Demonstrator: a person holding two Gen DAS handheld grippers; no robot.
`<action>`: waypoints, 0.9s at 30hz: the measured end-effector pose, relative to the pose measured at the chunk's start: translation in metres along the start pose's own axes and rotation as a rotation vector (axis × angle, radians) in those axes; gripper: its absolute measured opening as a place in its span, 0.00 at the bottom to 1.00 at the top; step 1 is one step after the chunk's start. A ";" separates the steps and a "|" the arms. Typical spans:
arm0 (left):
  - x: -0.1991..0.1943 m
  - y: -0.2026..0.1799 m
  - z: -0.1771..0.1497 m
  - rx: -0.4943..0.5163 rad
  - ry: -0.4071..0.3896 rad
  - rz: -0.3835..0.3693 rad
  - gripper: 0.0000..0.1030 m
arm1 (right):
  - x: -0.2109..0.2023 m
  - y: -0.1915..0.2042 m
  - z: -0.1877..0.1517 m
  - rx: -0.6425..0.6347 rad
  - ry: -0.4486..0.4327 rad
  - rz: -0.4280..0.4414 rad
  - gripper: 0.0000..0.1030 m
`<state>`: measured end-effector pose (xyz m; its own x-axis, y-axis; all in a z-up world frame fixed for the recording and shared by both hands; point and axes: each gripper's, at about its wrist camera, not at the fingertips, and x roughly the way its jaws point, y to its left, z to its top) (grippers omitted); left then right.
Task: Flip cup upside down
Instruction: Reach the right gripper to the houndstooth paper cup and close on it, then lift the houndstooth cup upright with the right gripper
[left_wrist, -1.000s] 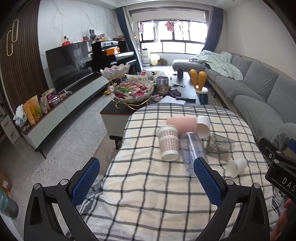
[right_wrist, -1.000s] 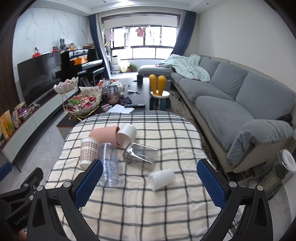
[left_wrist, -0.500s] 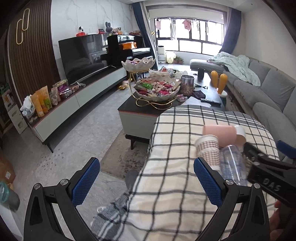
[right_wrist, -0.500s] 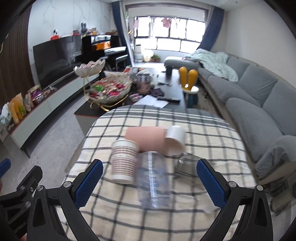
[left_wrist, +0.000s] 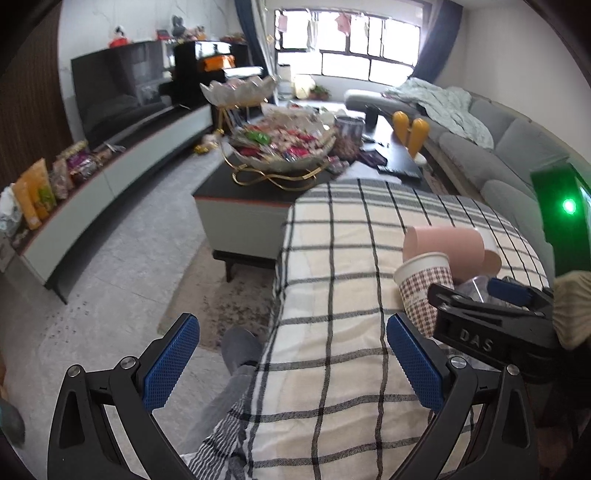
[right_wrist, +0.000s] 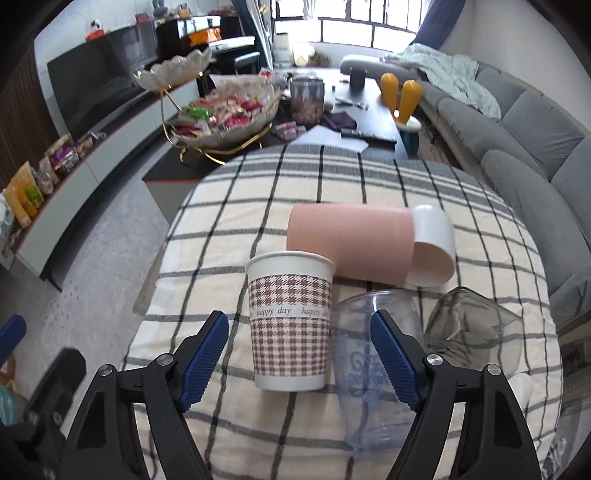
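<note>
Paper cup (right_wrist: 290, 321): stands upright, mouth up, on the checked tablecloth (right_wrist: 229, 258); white rim and base, brown houndstooth band printed "happy day". In the left wrist view it shows near the right edge (left_wrist: 424, 284), partly behind the other tool.
Right gripper (right_wrist: 299, 354): fingers spread apart, one blue pad (right_wrist: 203, 360) left of the paper cup and the other over the clear cup at its right; the paper cup sits in the gap, and neither pad appears to touch it.
Left gripper (left_wrist: 291, 365): fingers wide apart and holding nothing, hovering over the near left edge of the table, with the floor showing below its left pad.
Pink cup (right_wrist: 351, 243): lies on its side just behind the paper cup, its open end toward the right.
White cup (right_wrist: 434, 245): lies on its side at the pink cup's open end, apparently fitted over it.
Clear plastic cup (right_wrist: 373, 373): lies on its side directly right of the paper cup, faint blue print on its wall; whether the two touch cannot be told.
Glass cup (right_wrist: 476, 328): tipped over, right of the clear plastic cup.
Snack bowl (right_wrist: 225, 114): heaped with wrapped sweets, on the dark coffee table (right_wrist: 369, 125) beyond the cloth.
Sofa (right_wrist: 517, 125): grey, along the right side of the room.
</note>
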<state>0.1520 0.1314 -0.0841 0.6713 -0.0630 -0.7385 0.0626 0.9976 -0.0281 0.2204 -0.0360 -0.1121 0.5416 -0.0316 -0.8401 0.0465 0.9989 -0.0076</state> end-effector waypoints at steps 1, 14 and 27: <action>0.003 0.001 0.000 0.001 0.007 -0.008 1.00 | 0.004 0.001 0.000 -0.003 0.009 -0.006 0.77; 0.031 0.006 0.004 -0.005 0.056 -0.035 1.00 | 0.051 0.006 0.005 0.001 0.120 -0.006 0.62; 0.026 0.009 0.010 -0.033 0.057 -0.002 1.00 | 0.025 0.005 0.014 0.003 0.020 0.066 0.60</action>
<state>0.1776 0.1389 -0.0965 0.6277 -0.0642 -0.7758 0.0392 0.9979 -0.0508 0.2459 -0.0318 -0.1253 0.5263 0.0347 -0.8496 0.0141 0.9987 0.0495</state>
